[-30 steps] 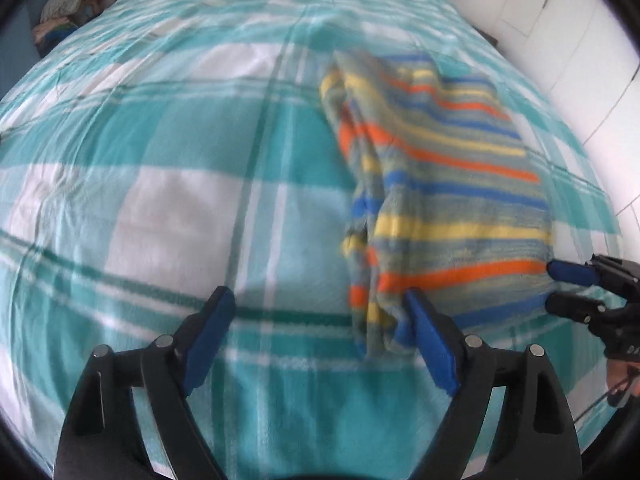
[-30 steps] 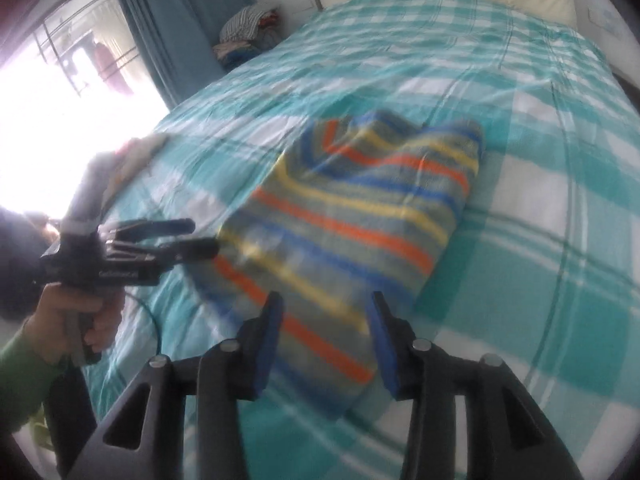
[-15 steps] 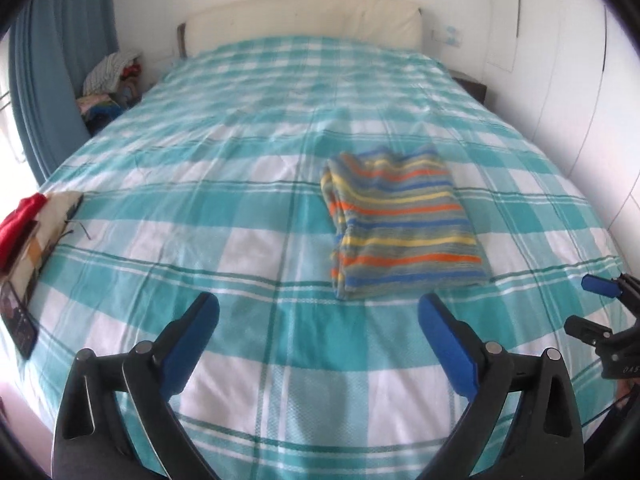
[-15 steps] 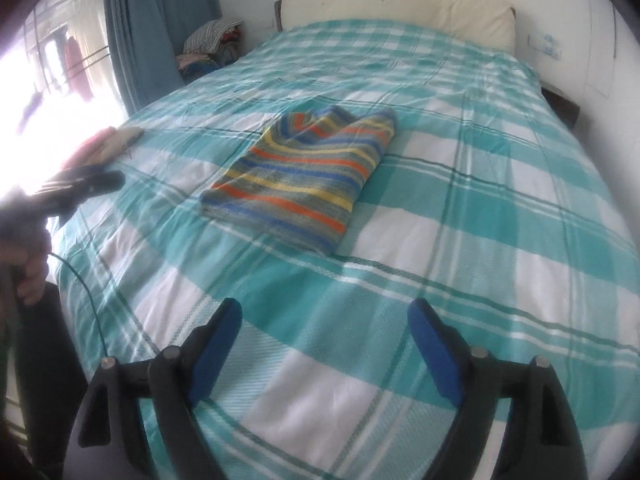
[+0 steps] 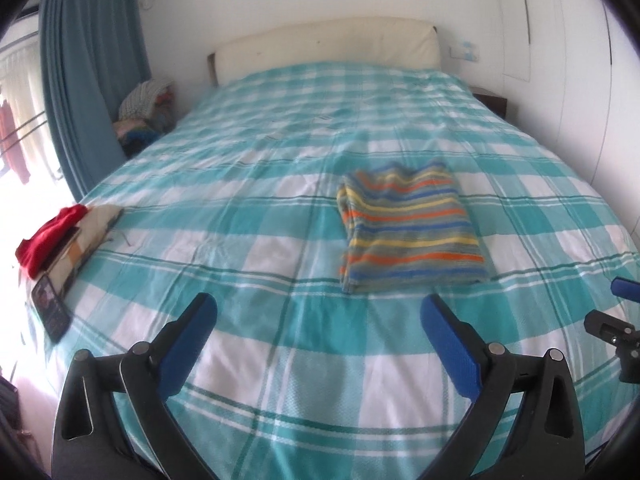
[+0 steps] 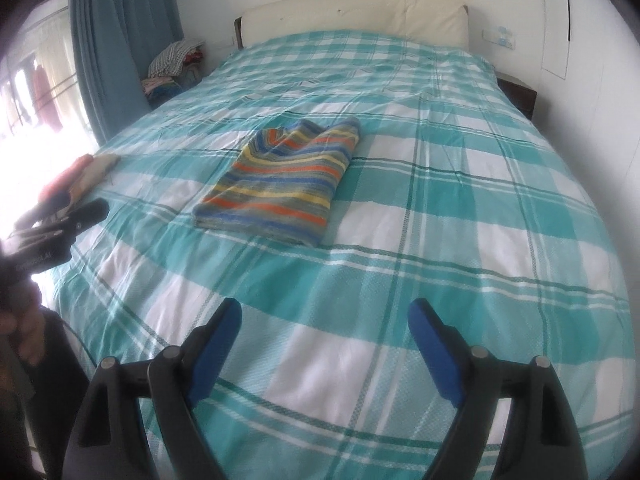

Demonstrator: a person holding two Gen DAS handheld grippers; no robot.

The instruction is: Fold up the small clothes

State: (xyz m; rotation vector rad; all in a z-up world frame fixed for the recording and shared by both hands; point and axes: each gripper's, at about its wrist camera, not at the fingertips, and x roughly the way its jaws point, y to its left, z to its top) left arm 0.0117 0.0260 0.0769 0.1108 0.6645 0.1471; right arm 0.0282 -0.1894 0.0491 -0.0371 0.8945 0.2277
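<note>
The striped garment [image 5: 410,229] is folded into a neat, almost rectangular packet. Its stripes are orange, yellow, blue and grey-green, and they run across the short side of the packet. In the right wrist view the same garment [image 6: 285,178] shows a small V-shaped opening at its far edge, and its near edge looks thick, with several layers one on another. It lies flat on the bedspread [image 5: 260,184], which has a check pattern in teal and white, about in the middle of the bed and a little toward the near end.

The left gripper [image 5: 318,322] has its blue pads spread wide, and nothing is between them; its jaws have just been opening. The garment lies beyond this gripper, ahead and a little to the right of it, well apart from the pads. The right gripper [image 6: 325,326] is also spread, with only bedspread visible between its pads; its jaws have just been opening too. From this gripper the garment lies ahead and to the left, well apart.

At the left edge of the bed lie a red cloth [image 5: 50,236] and a dark phone [image 5: 50,307]. A blue curtain [image 5: 86,80] hangs beside the window.
</note>
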